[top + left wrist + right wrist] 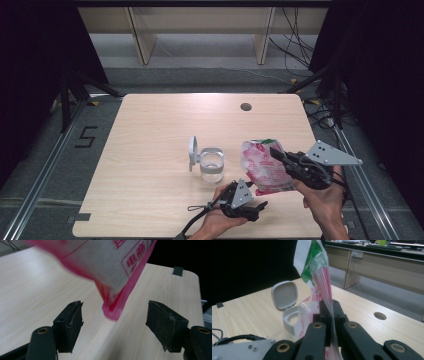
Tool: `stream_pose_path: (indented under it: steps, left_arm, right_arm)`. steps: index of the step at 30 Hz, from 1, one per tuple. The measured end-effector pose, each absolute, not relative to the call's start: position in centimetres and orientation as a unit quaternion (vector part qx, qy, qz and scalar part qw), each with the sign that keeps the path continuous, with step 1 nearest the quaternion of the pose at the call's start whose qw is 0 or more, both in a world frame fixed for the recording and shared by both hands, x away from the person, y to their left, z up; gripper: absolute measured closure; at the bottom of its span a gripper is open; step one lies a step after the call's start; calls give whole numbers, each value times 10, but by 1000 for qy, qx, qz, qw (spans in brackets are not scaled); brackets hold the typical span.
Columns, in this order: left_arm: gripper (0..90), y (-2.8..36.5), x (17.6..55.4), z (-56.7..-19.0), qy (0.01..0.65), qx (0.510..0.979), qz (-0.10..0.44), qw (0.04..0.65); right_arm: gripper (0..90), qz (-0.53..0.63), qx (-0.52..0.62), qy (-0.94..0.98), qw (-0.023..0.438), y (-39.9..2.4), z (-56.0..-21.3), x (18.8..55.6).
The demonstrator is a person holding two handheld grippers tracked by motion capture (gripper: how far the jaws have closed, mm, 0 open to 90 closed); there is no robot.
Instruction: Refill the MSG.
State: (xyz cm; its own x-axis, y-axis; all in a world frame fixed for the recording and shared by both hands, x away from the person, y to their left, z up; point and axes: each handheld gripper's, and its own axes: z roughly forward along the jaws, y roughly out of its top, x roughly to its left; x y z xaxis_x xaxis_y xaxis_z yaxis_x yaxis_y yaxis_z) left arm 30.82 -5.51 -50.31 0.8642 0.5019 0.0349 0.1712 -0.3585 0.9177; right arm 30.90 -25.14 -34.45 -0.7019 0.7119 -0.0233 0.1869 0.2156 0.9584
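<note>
Pale wood tabletop [150,150] sits in a dark-curtained bay, with shelving behind it and a round cable hole near its far edge. On it stands a clear jar [212,167] with its hinged white lid [192,152] flipped open to the left.

Just right of the jar, the right hand-held gripper [274,150] has its jaws pressed together on the upper part of a pink-and-white plastic pouch [262,167], which hangs clear of the wood with its long axis running roughly top to bottom and tilted a little. The right gripper view looks along the pinched film, with the open jar beyond it.

What the coming move likely turns on is the pouch's lower corner [112,312]: in the left gripper view it dangles between the spread jaws of the left hand-held gripper [113,326], nearer the left pad, touching neither. That gripper [260,205] lies below and to the left of the pouch, so it is the nearer one to take the bottom end. Closing there would seem to need a slight shift to centre the corner.
</note>
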Motion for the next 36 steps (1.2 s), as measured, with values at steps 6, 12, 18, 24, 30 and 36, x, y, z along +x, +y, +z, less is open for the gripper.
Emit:
stream_pose_path:
  steps: [6, 12, 18, 24, 30, 36]
  left_arm:
    - [553, -63, 307, -506, 225, 793, 165, 542]
    - [621, -63, 309, -509, 237, 774, 169, 563]
    - [701, -63, 310, -508, 248, 758, 179, 576]
    - [717, -63, 309, -507, 254, 751, 176, 583]
    - [722, -61, 309, -507, 267, 741, 161, 594]
    - [726, -63, 309, -509, 275, 733, 145, 605]
  right_arm:
    - [900, 543, 291, 752, 233, -240, -346, 315]
    - [900, 537, 284, 757, 242, -232, -346, 320]
    - [900, 535, 287, 758, 239, -224, -341, 324]
    - [900, 531, 273, 765, 242, -216, -338, 328]
    - [900, 529, 272, 766, 243, -210, -336, 336]
    - [900, 529, 278, 766, 237, -202, -340, 344]
